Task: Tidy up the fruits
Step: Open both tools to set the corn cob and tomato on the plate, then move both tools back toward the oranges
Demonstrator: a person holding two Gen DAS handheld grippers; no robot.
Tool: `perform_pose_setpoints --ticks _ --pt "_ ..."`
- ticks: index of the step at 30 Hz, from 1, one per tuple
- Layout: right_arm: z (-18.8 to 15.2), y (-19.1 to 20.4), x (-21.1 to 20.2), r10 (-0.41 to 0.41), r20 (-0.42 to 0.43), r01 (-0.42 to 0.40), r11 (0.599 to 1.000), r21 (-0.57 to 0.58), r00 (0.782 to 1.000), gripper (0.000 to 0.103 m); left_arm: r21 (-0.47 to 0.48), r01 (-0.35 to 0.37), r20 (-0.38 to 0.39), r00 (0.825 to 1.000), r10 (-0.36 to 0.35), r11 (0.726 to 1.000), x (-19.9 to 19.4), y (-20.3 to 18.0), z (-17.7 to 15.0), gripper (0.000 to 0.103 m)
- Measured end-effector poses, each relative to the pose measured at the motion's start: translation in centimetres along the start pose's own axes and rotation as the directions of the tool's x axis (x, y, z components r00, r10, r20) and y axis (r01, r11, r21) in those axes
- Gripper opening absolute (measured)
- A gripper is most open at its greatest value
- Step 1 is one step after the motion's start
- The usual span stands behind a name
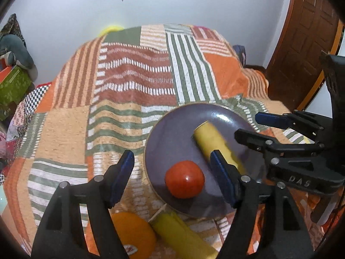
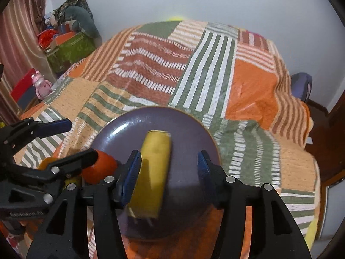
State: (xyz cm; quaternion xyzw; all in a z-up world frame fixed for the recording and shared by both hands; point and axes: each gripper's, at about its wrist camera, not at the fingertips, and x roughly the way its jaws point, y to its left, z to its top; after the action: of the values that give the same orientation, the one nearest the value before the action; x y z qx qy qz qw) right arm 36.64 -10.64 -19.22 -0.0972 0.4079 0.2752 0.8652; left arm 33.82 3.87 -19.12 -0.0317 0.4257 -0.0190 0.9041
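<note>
Patchwork bedding in orange, green and rust stripes covers a bed against a pale wall, with a wooden door to one side. On the bed sits a round purple plate. A red tomato rests on the plate's near part, and a yellow banana lies across the plate beside it, slightly blurred. Off the plate, on the bedding just beside its near rim, are an orange and a second banana.

Both tools hang over the plate, side by side. The left hand-held gripper stands wide, its blue pads clear of the tomato and gripping nothing. The right hand-held gripper is moderately open; the banana lies between its pads, close to the left one, and does not look pinched.

Judging by this, two fruits are placed and two are still to be moved. Risks from here: the plate rests on soft, uneven bedding, so a nudge could tilt it and roll the tomato off. The two tools are close enough to knock together. The orange, being round, may roll away if clipped.
</note>
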Motion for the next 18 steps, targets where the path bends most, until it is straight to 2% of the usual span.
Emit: perform_pose_setpoints --ticks 6,8,12,14,18 --pt "-0.7 0.4 -4.3 -0.012 0.07 0.011 1.0 0.018 0.997 0.054 0.02 0.002 0.053 0.999 -0.003 1.0 -4.0 0.6 -0.8 0.076" --pt "-1.3 0.7 -5.7 -0.025 0.096 0.023 1.0 0.018 0.995 0.059 0.016 0.007 0.06 0.998 -0.008 1.0 -5.0 1.1 -1.2 0.08" --pt "-2.7 1.4 -8.0 -0.04 0.129 0.037 0.999 0.027 0.991 0.061 0.015 -0.006 0.1 0.995 0.004 1.0 -7.6 2.2 -2.5 0.089" --pt "-3.4 1.7 -8.6 -0.041 0.134 0.037 0.999 0.034 0.99 0.062 0.021 -0.019 0.103 0.994 0.017 1.0 -8.5 2.6 -3.1 0.096" --pt "-5.5 2.2 -9.7 -0.067 0.132 0.062 0.997 0.044 0.989 0.066 0.013 0.006 0.072 0.997 -0.007 1.0 -9.6 3.8 -4.6 0.097"
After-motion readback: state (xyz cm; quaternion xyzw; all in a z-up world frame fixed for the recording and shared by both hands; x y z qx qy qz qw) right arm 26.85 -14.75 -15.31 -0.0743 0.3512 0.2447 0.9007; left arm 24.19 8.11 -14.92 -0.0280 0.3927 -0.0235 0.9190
